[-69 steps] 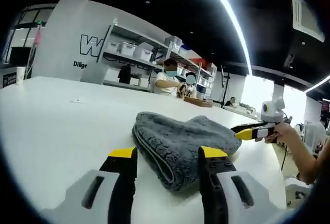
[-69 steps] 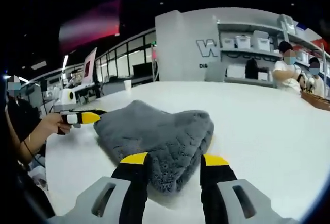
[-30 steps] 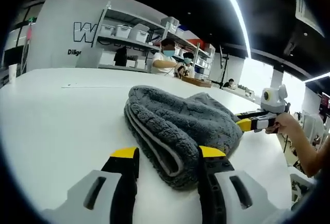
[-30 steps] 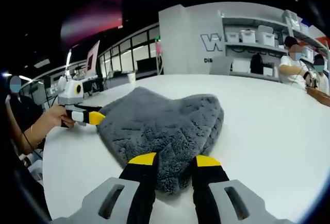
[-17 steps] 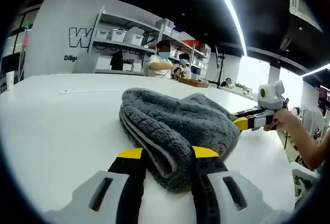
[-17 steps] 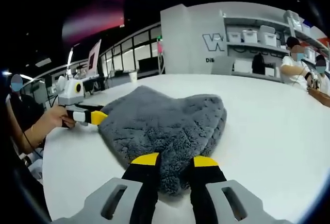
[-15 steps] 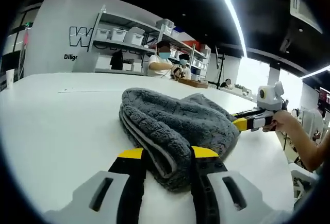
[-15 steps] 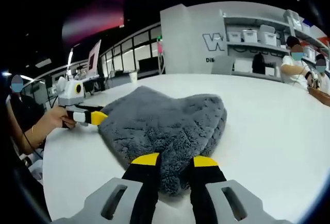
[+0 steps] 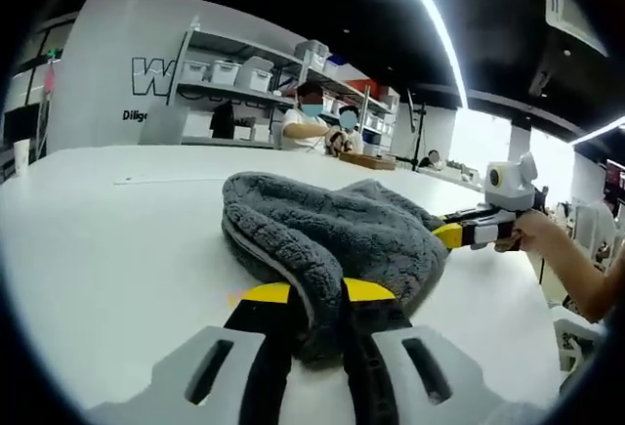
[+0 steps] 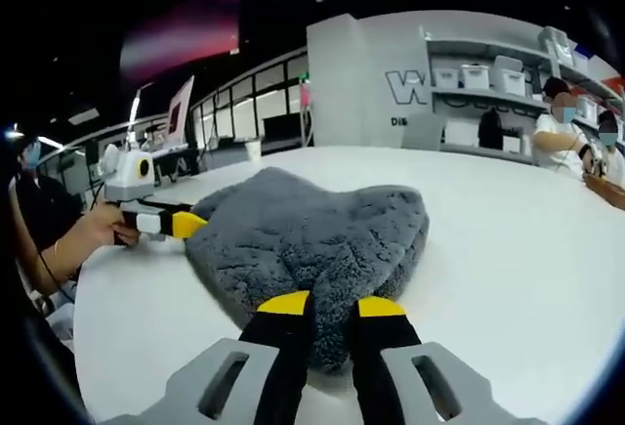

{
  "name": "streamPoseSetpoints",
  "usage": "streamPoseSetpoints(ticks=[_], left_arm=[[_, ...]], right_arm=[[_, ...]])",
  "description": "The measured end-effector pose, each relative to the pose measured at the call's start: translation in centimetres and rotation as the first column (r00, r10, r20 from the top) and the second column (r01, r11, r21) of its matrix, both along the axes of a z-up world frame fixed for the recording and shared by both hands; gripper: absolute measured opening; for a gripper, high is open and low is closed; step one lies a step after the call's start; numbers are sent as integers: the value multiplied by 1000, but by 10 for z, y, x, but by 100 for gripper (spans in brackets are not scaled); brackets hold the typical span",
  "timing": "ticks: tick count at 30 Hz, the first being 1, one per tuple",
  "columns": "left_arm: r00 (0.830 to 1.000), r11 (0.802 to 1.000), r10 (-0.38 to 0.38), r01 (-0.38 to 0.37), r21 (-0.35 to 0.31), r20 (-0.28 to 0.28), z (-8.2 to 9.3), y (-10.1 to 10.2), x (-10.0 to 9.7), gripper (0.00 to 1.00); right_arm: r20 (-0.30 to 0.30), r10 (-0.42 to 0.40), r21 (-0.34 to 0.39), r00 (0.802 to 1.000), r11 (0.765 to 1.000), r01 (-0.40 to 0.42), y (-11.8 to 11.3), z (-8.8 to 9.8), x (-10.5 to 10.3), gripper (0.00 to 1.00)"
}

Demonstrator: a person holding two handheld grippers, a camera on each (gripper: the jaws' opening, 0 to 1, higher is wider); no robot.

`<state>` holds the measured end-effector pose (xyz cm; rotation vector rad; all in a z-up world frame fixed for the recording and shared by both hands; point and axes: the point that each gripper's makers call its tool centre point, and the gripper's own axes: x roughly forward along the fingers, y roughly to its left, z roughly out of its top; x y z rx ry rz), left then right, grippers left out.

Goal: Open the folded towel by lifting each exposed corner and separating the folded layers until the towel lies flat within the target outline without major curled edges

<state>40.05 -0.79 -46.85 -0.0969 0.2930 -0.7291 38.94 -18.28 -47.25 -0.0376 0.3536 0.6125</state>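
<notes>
A thick grey towel lies folded and bunched on the white table. My left gripper has its yellow-tipped jaws pinched on the towel's near folded edge, where a pale hem shows. At the towel's far right side the right gripper comes in, held by a hand. In the right gripper view the towel spreads ahead, and my right gripper is shut on its near corner. The left gripper meets the towel's left edge there.
The white table stretches wide around the towel. At the back are shelves with white bins, two seated people and a wooden tray. A paper cup stands at the far table edge.
Both grippers moved in on the towel and narrowed their jaws from wide open to pinched on its edges. The towel's near fold has bunched up slightly between the left jaws.
</notes>
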Motion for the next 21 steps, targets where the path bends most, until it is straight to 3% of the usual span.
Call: streamPoseSetpoints(ticks=[15, 21], left_arm=[[998, 998, 61, -61, 24, 6, 0, 32, 17, 15], [998, 994, 67, -69, 87, 20, 0, 39, 29, 15]], right_arm=[[-6, 68, -34, 998, 997, -68, 34, -1, 30, 8], [-6, 86, -43, 996, 995, -86, 46, -3, 44, 8]])
